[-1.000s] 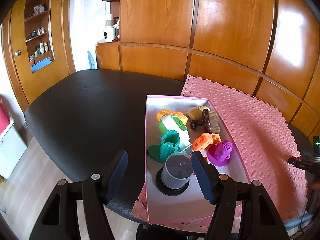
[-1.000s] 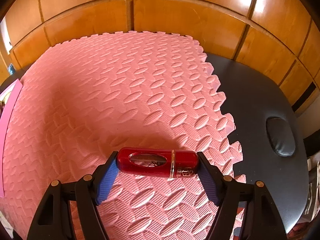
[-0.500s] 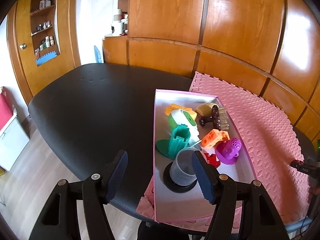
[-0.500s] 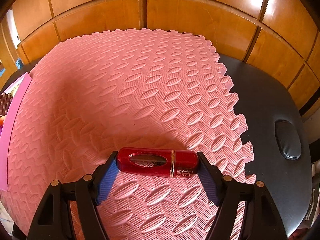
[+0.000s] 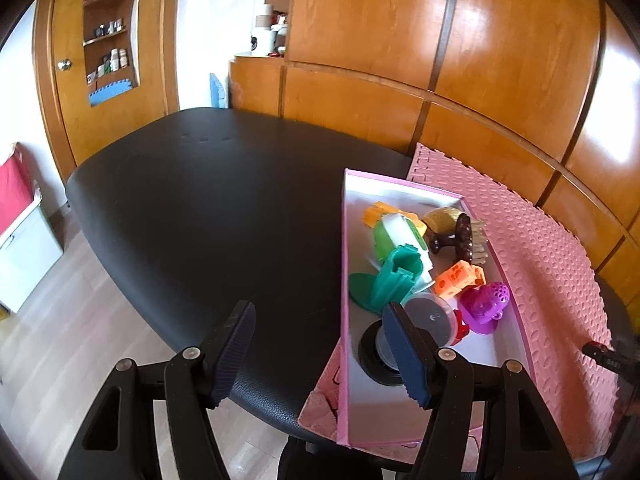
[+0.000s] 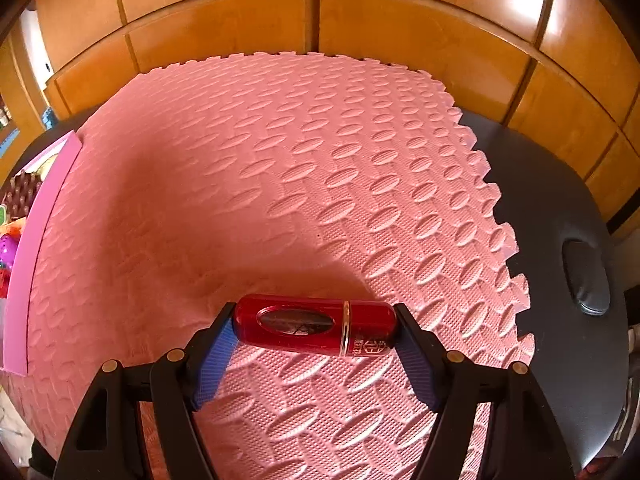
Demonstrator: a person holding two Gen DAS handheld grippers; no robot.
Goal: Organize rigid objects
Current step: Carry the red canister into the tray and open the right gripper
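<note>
Wood-panelled walls enclose one black padded desk [image 5: 208,216], on which lie one pink foam mat [image 6: 280,168] and one pink-rimmed tray [image 5: 345,264]. Item in hand: one red capsule-shaped case [image 6: 314,326], crosswise in your right gripper [image 6: 314,344], its jaws clamped on the two rounded ends, above the mat's near part. Your left gripper [image 5: 320,354] carries nothing, jaws parted over the desk's edge beside the tray. Tray contents, as far as visible: one grey cup [image 5: 430,320] on a black disc, one teal ridged piece [image 5: 394,280], one orange block [image 5: 460,278], one purple perforated piece [image 5: 486,300], one brown brush [image 5: 466,236], one green-and-white item [image 5: 394,236]; others are partly hidden. Handling, as a judgement: the end-on grip looks slippery, so carry level, lower into the bare near floor of the tray, and release only once it rests.
</note>
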